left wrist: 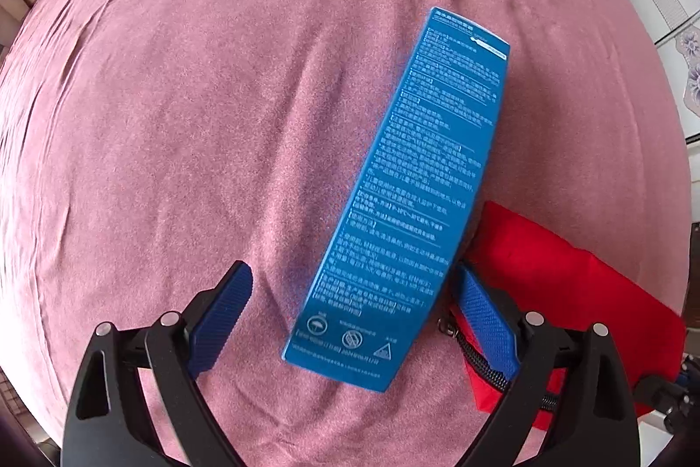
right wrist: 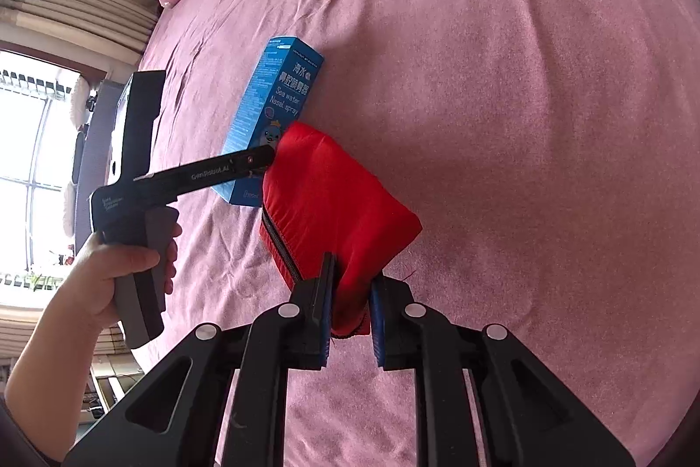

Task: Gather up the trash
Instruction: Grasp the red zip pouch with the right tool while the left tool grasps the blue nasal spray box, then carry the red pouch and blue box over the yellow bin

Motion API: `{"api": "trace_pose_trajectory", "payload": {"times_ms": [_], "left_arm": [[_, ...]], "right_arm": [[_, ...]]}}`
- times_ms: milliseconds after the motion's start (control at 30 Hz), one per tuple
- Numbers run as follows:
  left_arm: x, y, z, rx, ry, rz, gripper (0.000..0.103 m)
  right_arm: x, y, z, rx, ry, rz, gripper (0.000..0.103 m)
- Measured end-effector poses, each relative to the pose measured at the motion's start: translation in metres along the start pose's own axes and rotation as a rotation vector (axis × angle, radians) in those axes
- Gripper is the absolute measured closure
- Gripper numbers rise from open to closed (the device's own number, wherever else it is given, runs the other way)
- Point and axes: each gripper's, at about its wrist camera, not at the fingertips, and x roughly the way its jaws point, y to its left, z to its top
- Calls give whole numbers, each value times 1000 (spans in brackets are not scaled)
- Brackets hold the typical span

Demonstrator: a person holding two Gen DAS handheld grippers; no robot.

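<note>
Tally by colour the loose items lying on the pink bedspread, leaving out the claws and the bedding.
Blue: 1, the box of nasal spray, lying between the open left claw fingers.
Red: 1, the zip bag, pinched at its edge by the right claw.
Total: 2.

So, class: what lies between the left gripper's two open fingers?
The near end of the blue box lies between the left gripper's fingers on the pink bedspread, untouched; the left wrist view shows it.
</note>
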Motion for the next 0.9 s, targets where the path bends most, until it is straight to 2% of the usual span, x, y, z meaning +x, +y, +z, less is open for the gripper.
{"api": "trace_pose_trajectory", "payload": {"times_ms": [33, 67, 133, 200, 300, 467, 600, 900], "left_arm": [[3, 2, 4, -7, 5, 9, 25], [7, 3, 6, -12, 24, 6, 42], [13, 1, 6, -13, 45, 19, 49], [12, -6, 2, 8, 29, 41, 50], [1, -17, -16, 4, -11, 2, 54], [-11, -31, -61, -20, -22, -62, 56], [-23, -46, -116, -54, -16, -130, 56], [-63, -101, -242, -22, 23, -203, 56]], "right_arm": [[0, 0, -1, -4, 3, -5, 89], [-2, 0, -3, -8, 5, -7, 89], [-4, -3, -6, -9, 8, -8, 89], [-6, -5, -8, -6, 9, -11, 89], [-14, -12, -15, -14, 3, -34, 89], [-27, -30, -34, -19, 10, -82, 89], [-43, -46, -61, -6, 15, -103, 89], [-96, -71, -145, -10, 19, -162, 89]]}}
